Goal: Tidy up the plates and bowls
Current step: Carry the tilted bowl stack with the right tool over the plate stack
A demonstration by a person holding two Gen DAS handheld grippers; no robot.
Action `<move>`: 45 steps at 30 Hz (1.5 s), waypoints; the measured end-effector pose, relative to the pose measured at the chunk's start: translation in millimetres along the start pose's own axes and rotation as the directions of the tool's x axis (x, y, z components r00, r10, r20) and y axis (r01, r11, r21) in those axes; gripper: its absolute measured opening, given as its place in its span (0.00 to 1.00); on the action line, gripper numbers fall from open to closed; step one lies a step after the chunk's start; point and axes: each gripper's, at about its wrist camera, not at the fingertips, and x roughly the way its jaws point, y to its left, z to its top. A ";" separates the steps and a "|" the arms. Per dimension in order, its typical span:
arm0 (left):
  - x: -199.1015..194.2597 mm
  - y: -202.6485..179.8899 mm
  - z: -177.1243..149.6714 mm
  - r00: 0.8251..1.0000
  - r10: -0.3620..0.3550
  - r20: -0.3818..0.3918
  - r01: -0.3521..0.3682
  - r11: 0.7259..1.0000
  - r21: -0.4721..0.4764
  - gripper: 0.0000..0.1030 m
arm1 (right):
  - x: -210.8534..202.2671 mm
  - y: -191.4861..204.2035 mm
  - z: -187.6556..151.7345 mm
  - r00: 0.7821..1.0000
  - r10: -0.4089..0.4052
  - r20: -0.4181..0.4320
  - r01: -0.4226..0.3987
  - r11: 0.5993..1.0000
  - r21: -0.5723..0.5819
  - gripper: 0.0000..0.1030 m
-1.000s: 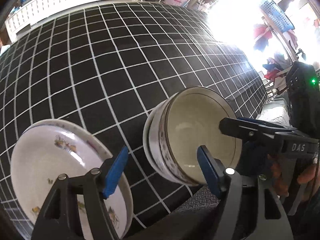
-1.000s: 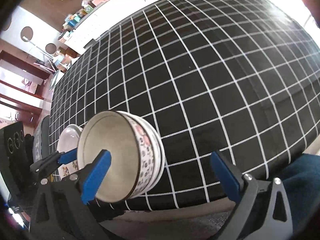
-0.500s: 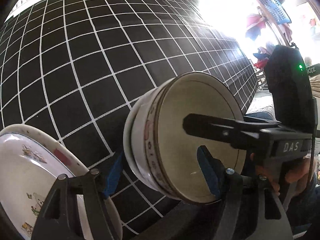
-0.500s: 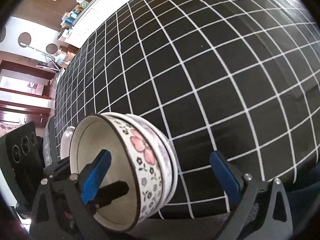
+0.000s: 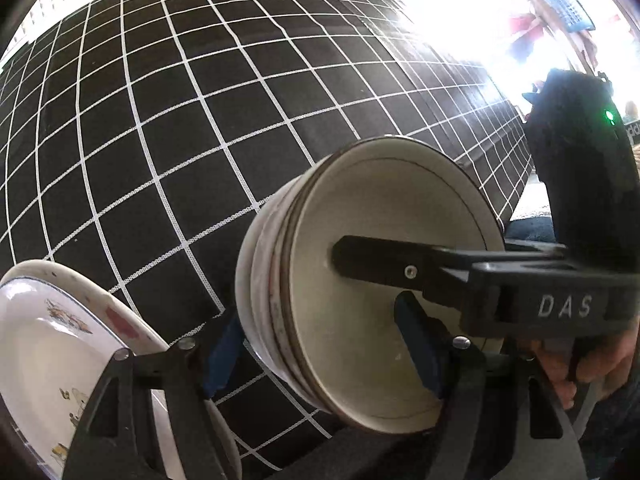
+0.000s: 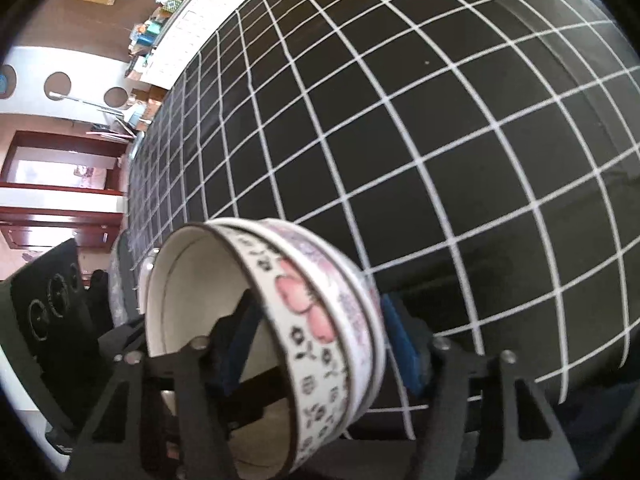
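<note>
A stack of nested floral bowls is tipped on its side, off the table, and held by both grippers. My left gripper is shut on the stack's wall, one blue pad inside, one outside. My right gripper is also shut on the bowl stack, one finger inside, one outside; its black finger reaches into the bowl in the left wrist view. A white plate with cartoon prints lies at the lower left of the left wrist view, partly behind the left finger.
A table with a black cloth with a white grid fills both views. Its near edge runs just below the bowls. Shelves and clutter stand beyond the far edge.
The right gripper has closed from wide open onto the bowl stack's wall. The stack has come nearer both cameras and tipped further onto its side. The plate has slid towards the lower left.
</note>
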 end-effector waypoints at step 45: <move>-119.0 122.4 -76.3 0.973 0.158 0.171 -0.071 0.901 -0.428 0.68 | 67.0 202.5 -11.6 0.988 -0.081 -0.129 0.053 0.978 -0.203 0.62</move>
